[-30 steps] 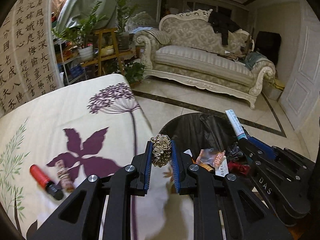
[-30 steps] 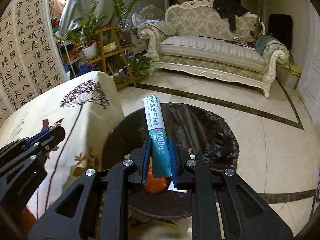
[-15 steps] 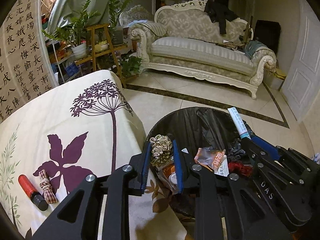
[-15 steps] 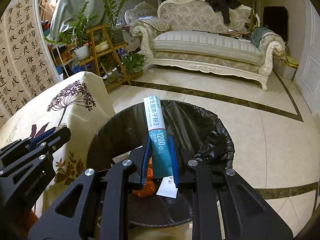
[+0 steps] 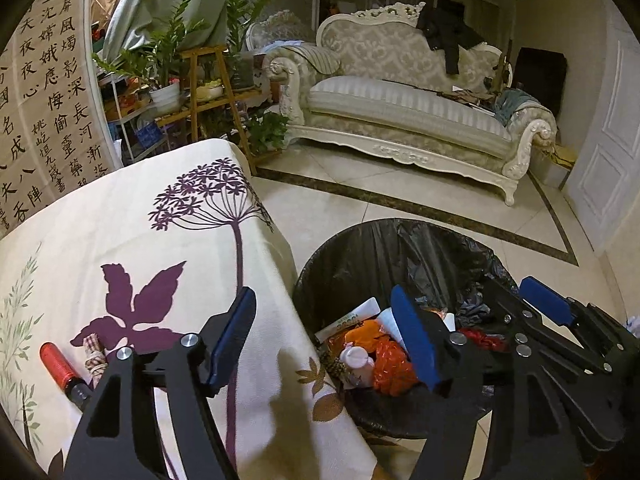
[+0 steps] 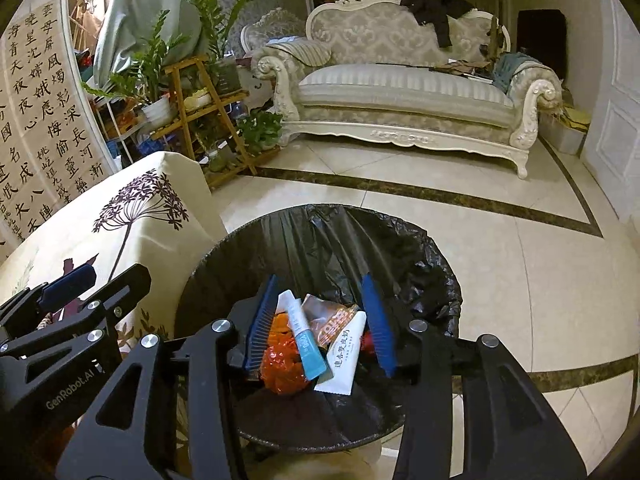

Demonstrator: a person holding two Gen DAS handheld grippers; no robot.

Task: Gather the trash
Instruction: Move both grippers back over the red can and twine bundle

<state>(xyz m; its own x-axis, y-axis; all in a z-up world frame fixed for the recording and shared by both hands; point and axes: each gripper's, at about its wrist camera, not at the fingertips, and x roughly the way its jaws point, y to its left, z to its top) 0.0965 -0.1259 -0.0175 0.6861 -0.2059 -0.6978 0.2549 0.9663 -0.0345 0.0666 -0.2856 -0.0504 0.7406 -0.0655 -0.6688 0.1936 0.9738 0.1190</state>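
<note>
A carved cream sofa with a dark garment over its back lines the far wall, across a pale tiled floor crossed by dark inlay strips. A wooden plant stand crowded with potted greenery occupies the corner beside a hanging calligraphy scroll. In the foreground, a table draped in a cream cloth printed with purple flowers and leaves stands just beside a round bin lined with a black plastic bag. The right gripper hangs over the bin mouth with its blue-padded fingers spread wide and nothing between them; directly beneath, a teal-and-white tube lies on the heap of refuse inside, next to a white printed sachet and crumpled orange wrappers. The left gripper straddles the table edge and the bin rim, its fingers likewise splayed and empty. Two items lie on the cloth at the left: a red cylindrical tube with a dark cap and, touching it, a small twisted checkered wrapper.
</note>
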